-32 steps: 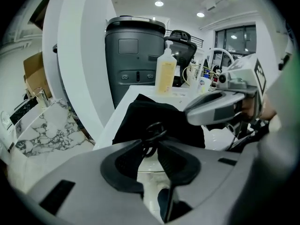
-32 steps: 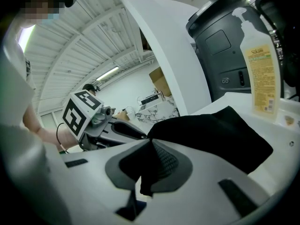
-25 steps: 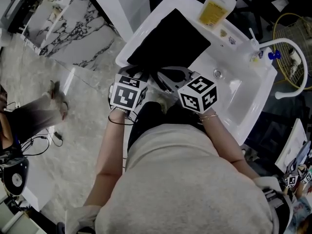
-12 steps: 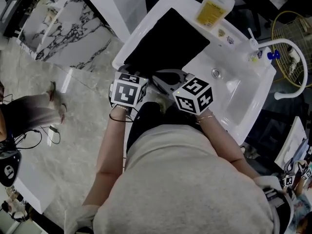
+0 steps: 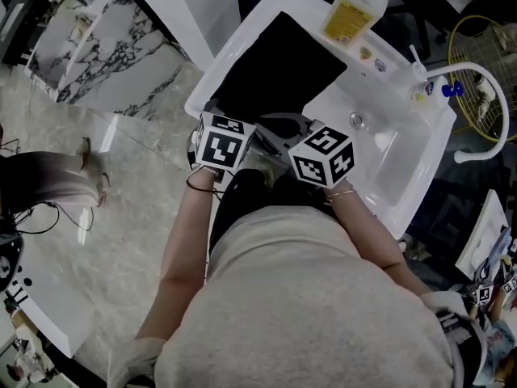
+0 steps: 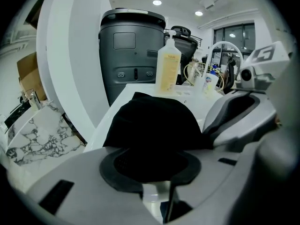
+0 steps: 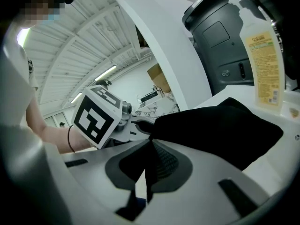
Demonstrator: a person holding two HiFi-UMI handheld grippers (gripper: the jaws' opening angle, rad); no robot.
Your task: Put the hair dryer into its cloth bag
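- The cloth bag [image 5: 279, 67] is laid flat on the white sink counter [image 5: 420, 160], in the upper middle of the head view. Its near edge is reached by both grippers at the middle of the frame.
- In the left gripper view, the black cloth is seen between the jaws of the left gripper [image 6: 157, 172]. The jaws are held part-way apart, with the cloth filling the space between the pads and bulging up just beyond them.
- In the right gripper view, the jaws of the right gripper [image 7: 149, 168] are brought almost together, and a thin fold of the bag's edge is pinched between them.
- The hair dryer itself cannot be made out in any view.
- The two grippers are held side by side, close together. The left marker cube [image 5: 222, 144] and the right marker cube [image 5: 323, 156] are turned up toward the head camera.
- Both forearms are stretched from the bottom middle of the head view up toward the counter, and both grippers are pointed down and away at the bag.
- The bag's long axis runs from the grippers toward the upper right of the head view. Its far corner is directed at the yellow-labelled bottle [image 5: 355, 10] at the top of the frame.
- The basin and the faucet [image 5: 477, 79] are found to the right of the bag.
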